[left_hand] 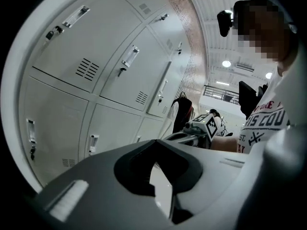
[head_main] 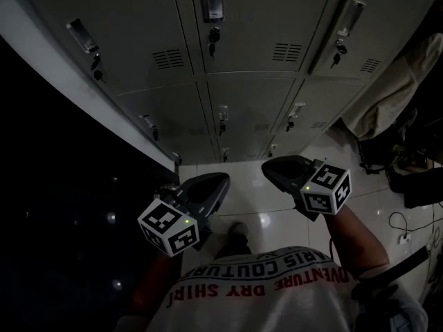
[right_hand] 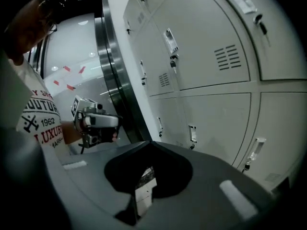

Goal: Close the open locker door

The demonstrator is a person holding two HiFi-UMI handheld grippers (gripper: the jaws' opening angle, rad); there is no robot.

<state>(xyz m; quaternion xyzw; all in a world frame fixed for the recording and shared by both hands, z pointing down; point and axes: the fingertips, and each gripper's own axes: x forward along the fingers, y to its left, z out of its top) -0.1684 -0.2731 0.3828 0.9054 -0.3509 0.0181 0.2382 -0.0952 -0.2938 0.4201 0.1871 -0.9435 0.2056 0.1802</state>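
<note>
Grey steel locker bank point(head_main: 242, 95), two hand-held grippers hanging over glossy pale tile floor point(head_main: 252, 199).
Three columns by three tiers in sight, nine flat doors, each with a louvred vent and a handle. Keys hang from the three top locks. Interiors cannot be seen. The top-right locker door point(head_main: 367, 26) shows a dark gap down its handle edge and seems ajar; it is well apart from both tools. Left gripper point(head_main: 221, 180) and right gripper point(head_main: 268, 166): jaws pressed together, nothing between them. Beige cloth point(head_main: 405, 75) heaped at right.
</note>
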